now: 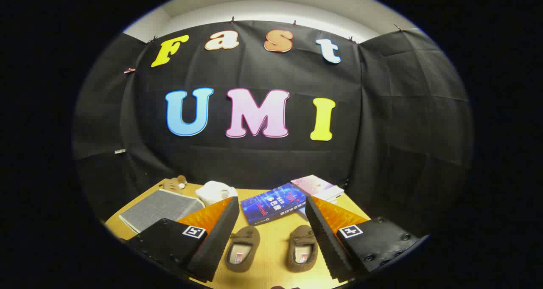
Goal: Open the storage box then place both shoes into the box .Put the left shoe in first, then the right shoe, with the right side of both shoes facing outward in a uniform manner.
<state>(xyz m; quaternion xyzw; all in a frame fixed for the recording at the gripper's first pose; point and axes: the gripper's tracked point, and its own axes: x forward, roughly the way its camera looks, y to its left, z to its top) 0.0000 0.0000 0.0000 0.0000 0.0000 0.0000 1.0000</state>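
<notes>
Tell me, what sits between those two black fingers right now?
Two brown shoes lie side by side on the wooden table between the open gripper's fingers, untouched, in the gripper view.

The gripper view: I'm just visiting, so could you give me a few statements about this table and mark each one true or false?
1. Two brown suede slippers lie side by side between the gripper's open black fingers. True.
2. The gripper is clamped on one slipper. False: the fingers touch neither.
3. A blue glossy book lies beyond the slippers. True.
4. The grey ribbed flat box stands to the right of the book. False: it lies on the left.
5. A white crumpled cloth lies on the wooden table. True.
</notes>
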